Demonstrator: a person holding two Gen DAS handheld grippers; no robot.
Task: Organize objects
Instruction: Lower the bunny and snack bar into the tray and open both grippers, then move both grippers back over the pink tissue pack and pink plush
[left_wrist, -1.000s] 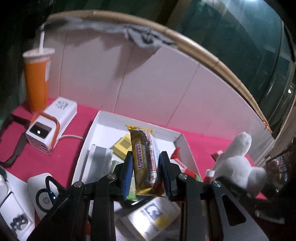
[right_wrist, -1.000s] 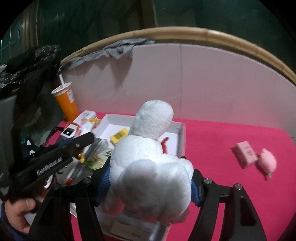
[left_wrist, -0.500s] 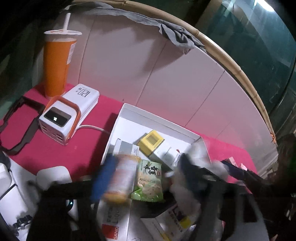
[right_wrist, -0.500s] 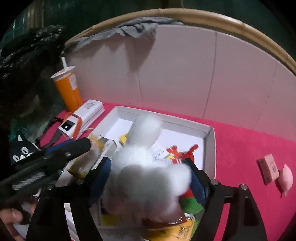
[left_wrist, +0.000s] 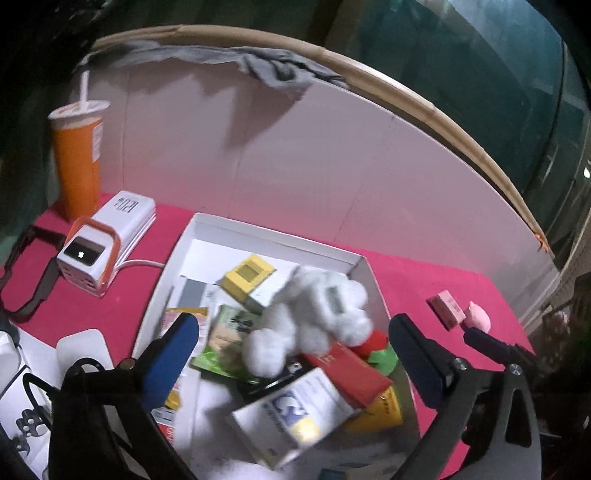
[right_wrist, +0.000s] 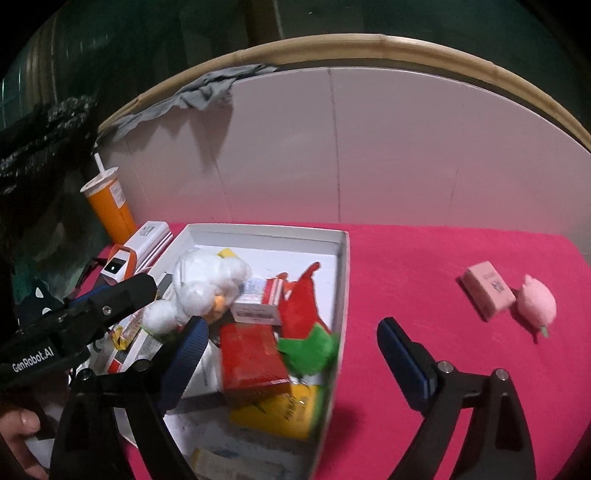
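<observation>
A white open box (left_wrist: 273, 236) (right_wrist: 266, 230) on the pink cloth holds several packets and small cartons. A white plush toy (left_wrist: 314, 314) (right_wrist: 207, 280) lies loose on top of them, near the box's middle. My left gripper (left_wrist: 290, 332) hangs over the box with its jaws opening wide, and its pads touch nothing. A yellow snack bar (left_wrist: 173, 321) lies in the box's left side, half hidden by the left finger. My right gripper (right_wrist: 291, 328) is over the box's right wall, jaws opening, with nothing between the pads.
A pink carton (right_wrist: 487, 290) and a pink plush (right_wrist: 535, 304) sit on the cloth to the right. An orange cup (left_wrist: 77, 162) and a white-and-orange charger (left_wrist: 107, 240) stand left of the box. White panels close off the back. A hand (right_wrist: 18, 432) grips the left tool.
The left gripper let go of the snack bar and the right gripper let go of the white plush. Both now lie in the box. Both grippers have opened wide.
</observation>
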